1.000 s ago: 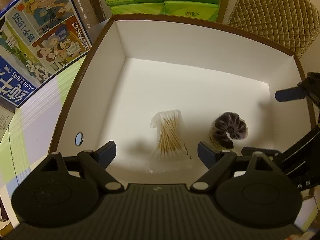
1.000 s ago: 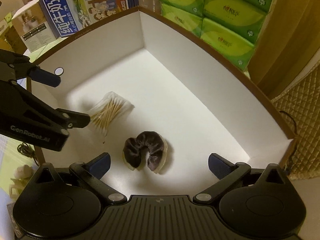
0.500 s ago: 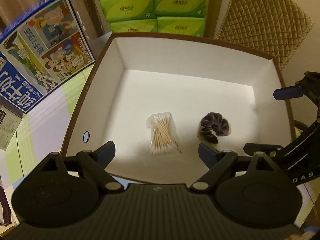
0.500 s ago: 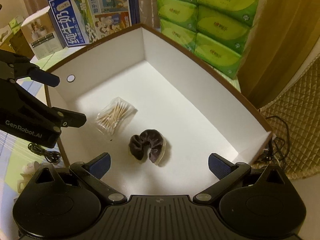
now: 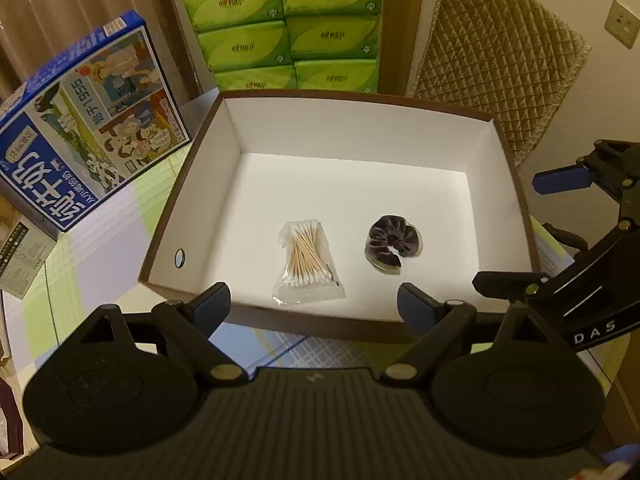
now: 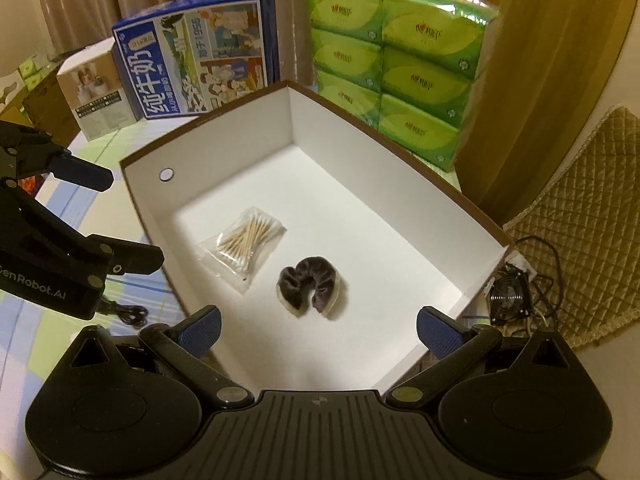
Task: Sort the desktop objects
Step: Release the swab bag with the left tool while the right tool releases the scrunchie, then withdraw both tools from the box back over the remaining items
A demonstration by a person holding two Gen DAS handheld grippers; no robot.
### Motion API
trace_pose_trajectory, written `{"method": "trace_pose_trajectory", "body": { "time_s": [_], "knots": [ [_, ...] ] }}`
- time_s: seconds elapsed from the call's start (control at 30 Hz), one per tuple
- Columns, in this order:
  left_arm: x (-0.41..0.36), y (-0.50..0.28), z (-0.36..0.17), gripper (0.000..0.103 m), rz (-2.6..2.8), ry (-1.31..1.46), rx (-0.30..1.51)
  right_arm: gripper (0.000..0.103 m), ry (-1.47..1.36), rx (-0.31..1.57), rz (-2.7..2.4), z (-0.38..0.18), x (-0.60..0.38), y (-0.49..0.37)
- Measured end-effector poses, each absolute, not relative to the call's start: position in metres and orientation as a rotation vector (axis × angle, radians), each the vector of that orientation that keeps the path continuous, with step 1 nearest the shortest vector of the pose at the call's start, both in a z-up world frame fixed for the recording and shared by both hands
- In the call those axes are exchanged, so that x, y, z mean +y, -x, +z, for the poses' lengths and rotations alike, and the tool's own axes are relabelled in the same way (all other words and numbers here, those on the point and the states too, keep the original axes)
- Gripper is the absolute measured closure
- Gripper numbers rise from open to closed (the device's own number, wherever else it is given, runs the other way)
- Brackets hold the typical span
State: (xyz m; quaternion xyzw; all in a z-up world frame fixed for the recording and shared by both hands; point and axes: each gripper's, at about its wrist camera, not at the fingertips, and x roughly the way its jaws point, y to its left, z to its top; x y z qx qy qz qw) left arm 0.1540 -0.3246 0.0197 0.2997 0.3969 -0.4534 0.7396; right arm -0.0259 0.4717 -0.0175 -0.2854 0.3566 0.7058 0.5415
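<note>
Both tools have pulled up and back from the white box [image 5: 500, 168] over the last second: a moment ago their blue pads hung inside its walls, close over the contents, and now the whole brown rim fits in each wrist view with the near edge under the fingertips. The left tool [image 5: 310, 302] stands with its jaws wide apart and nothing between them, and the right tool [image 6: 318, 328] is likewise spread and empty. Left behind on the box floor are the two sorted things: the bag of cotton swabs [image 5: 307, 258] lies flat toward the left side, and the dark velvet scrunchie [image 5: 390, 244] rests beside it to the right, near but not touching. Neither has shifted as the tools withdrew, so both look properly released rather than dragged along. In the right wrist view the same pair shows, swabs [image 6: 244, 242] nearer the wall with the round hole, scrunchie [image 6: 310, 286] closer to the camera. Behind the box stand the stacked green tissue packs [image 6: 400, 68] and the blue milk carton [image 5: 84, 128] on the desk [image 5: 100, 248]. This reads as the close of a placing step; whether more objects await sorting cannot be told, since none lies loose in view.
</note>
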Motion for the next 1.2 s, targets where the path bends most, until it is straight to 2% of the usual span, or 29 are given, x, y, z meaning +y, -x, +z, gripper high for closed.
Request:
{"method": "trace_pose_trajectory", "body": {
  "time_s": [0.57, 1.2],
  "knots": [
    [-0.246, -0.109, 0.050, 0.015, -1.041, -0.641, 0.790, 0.002, 0.545, 0.808, 1.678, 0.020, 0.391, 0.059],
    [-0.138, -0.082, 0.066, 0.015, -0.990, -0.571, 0.677, 0.002, 0.458, 0.783, 1.622, 0.029, 0.313, 0.096]
  ]
}}
